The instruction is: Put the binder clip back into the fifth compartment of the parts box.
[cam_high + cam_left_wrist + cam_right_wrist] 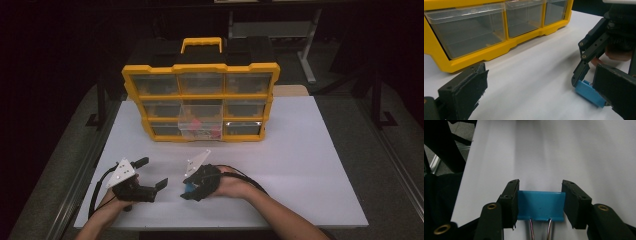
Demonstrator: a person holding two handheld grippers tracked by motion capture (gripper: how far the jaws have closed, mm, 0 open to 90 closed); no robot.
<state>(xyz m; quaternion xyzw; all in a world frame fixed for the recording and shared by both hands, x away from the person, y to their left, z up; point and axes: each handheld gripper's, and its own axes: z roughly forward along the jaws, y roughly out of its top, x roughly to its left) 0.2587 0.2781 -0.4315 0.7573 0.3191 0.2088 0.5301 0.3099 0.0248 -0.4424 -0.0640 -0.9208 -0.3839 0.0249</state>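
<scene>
Blue binder clip (540, 205): lying flat on the white surface (300, 150), near the person's edge, with its two wire handles pointing back toward the right tool (540, 203). In the right tool's view the clip sits squarely between the two black pads, both of which meet its short sides; the right tool is judged clamped on the clip. The clip has not left the surface.

Left tool (150, 175): jaws spread wide with nothing between them, resting just beside the right tool and pointing toward it. Its own view shows the clip (590, 93) at the tip of the other tool.

Yellow organiser (200, 70): stands at the far side of the surface, well apart from both tools. One clear drawer (201, 121) in the middle column is pulled out and holds small reddish items; the other drawers are pushed in.

Progress, as judged: grasp secured. Lifting, carrying the clip to the open drawer, releasing it and closing the drawer appear to remain.
</scene>
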